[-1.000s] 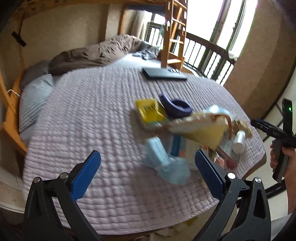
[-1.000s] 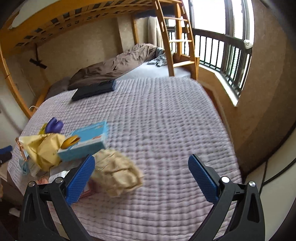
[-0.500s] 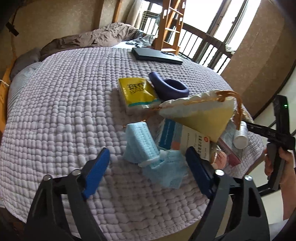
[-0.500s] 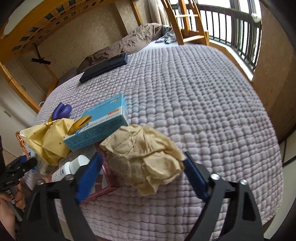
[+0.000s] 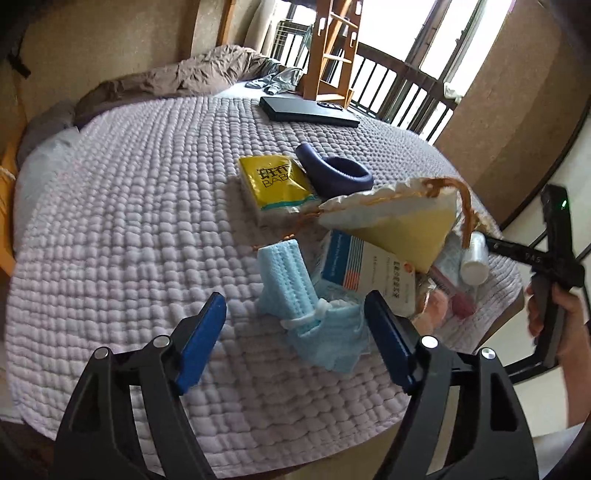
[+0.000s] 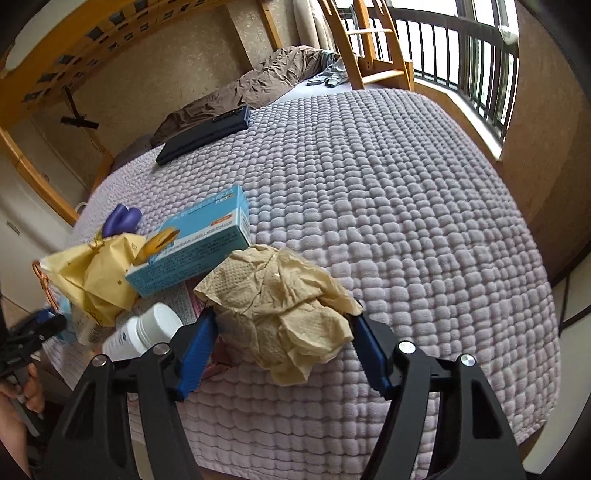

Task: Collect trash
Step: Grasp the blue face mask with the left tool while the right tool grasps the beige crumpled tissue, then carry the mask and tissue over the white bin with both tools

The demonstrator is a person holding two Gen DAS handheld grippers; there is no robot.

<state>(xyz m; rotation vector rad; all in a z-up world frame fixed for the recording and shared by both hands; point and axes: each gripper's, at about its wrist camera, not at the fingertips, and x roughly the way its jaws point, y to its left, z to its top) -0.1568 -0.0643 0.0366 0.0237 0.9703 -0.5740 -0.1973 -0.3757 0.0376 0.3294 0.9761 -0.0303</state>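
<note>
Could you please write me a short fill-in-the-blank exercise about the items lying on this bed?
1. The crumpled tissue between the right gripper's closing fingers is ____ in colour.
2. The face masks before the left gripper are light ____.
3. The yellow packet lies beside a dark ____ ring-shaped object.

Missing words: beige; blue; blue

A bed (image 6: pixel 388 192) covered by a quilted lilac spread is seen filling most of the room. At its far end a wooden ladder (image 5: pixel 332 48) is set, and a rumpled brown duvet (image 6: pixel 251 85) is heaped beside the ladder. Beyond the bed, tall bright windows (image 5: pixel 454 33) are fronted by a dark railing (image 6: pixel 472 59). A wooden bunk frame (image 6: pixel 74 48) is arched above the bed, and beige walls (image 6: pixel 155 70) are lit by daylight.
</note>
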